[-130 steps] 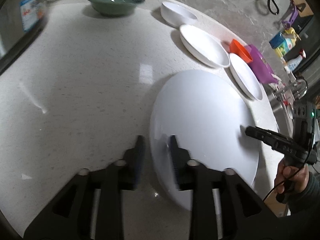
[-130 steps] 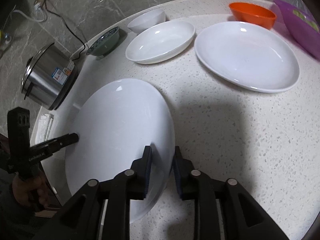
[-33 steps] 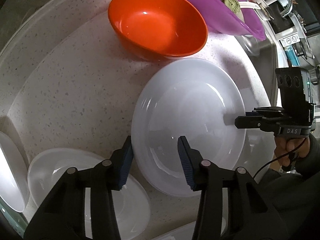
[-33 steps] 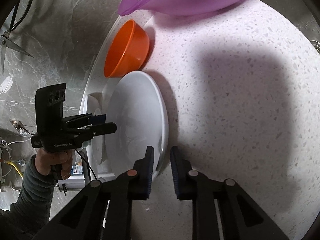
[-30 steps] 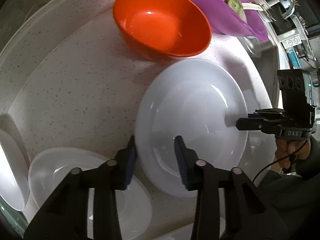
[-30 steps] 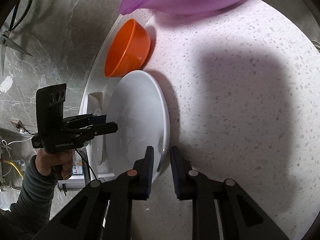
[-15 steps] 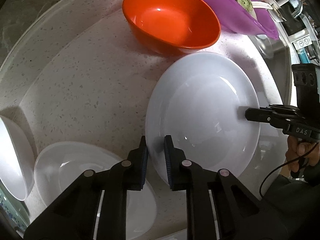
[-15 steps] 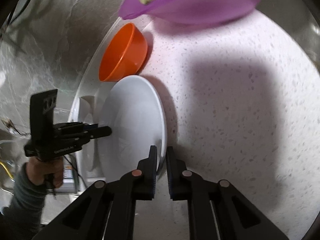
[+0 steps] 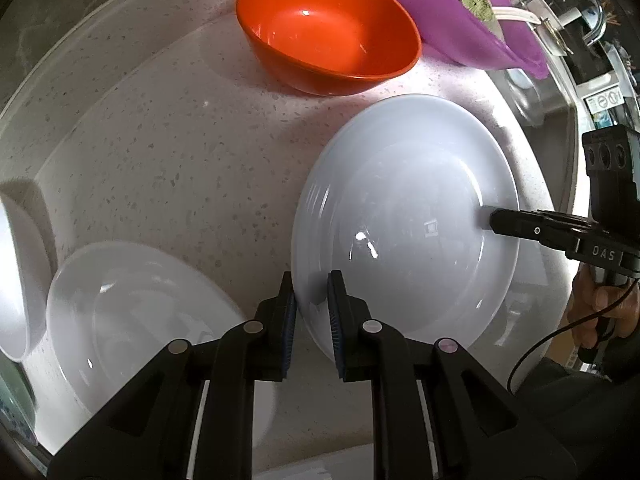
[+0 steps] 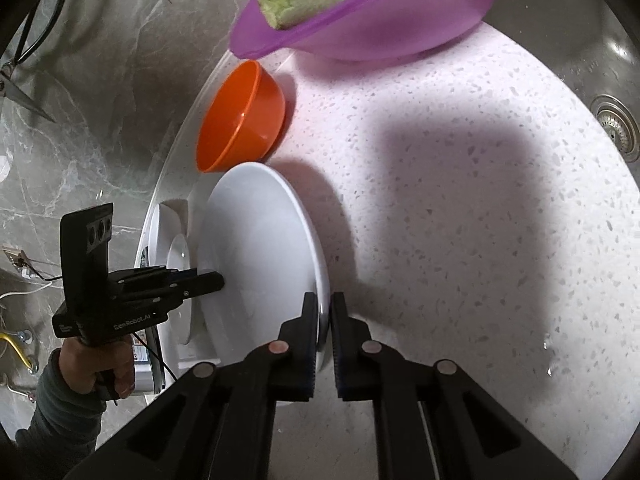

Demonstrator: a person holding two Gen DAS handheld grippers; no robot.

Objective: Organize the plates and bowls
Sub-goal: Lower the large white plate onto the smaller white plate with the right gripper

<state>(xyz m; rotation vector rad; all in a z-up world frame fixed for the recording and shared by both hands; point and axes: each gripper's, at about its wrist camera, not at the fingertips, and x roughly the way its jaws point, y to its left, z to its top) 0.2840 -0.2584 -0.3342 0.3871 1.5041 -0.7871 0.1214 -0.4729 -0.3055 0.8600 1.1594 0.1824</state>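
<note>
A large white plate lies on the speckled counter, in front of an orange bowl. My left gripper is shut on the plate's near rim, one pad above it and one below. At the opposite rim my right gripper is also shut on the plate. In the right wrist view, the right gripper pinches the edge of the plate, and the left gripper holds the far side. The orange bowl sits just beyond the plate.
A purple bowl holding green vegetables stands behind the orange bowl. A white shallow dish and a white bowl lie to the left. A steel sink is on the right. A hand grips the left tool.
Both pairs of jaws have closed onto the white plate's rim. In the left wrist view the plate and bowls have shifted right.
</note>
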